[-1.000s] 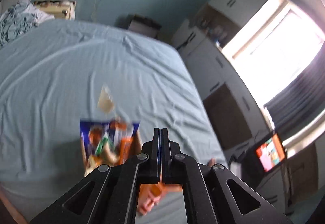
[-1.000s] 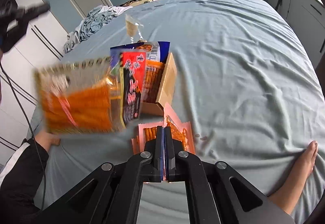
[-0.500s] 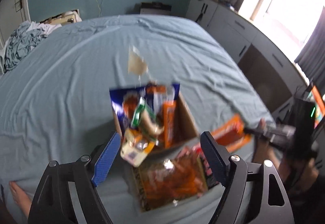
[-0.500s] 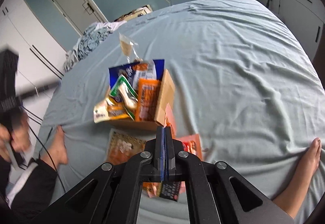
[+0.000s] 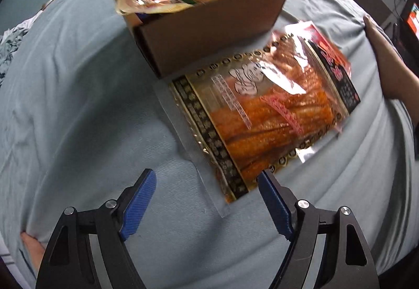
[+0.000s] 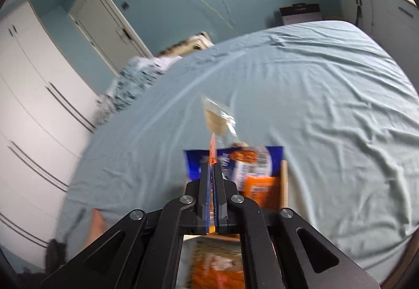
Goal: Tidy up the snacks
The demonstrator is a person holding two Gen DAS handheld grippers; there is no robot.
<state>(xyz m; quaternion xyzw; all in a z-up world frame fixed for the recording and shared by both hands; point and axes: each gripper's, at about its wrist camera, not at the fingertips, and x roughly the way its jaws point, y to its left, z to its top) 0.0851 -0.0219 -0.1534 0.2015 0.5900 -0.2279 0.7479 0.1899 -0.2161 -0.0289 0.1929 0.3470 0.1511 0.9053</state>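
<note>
The left tool (image 5: 207,179) is held wide open and aimed steeply down at the bed (image 5: 78,111); nothing is gripped, though the near corner of a large clear packet of orange snack sticks (image 5: 262,116) lies between its blue pads (image 5: 137,204). That packet lies flat just near of the cardboard box (image 5: 209,27), which is crammed with snacks. The right tool (image 6: 211,167) has its jaws just parted from closed, with a thin orange packet edge (image 6: 212,151) seen between them; whether it is pinched cannot be told. A clear packet (image 6: 217,118) lies beyond the box.
</note>
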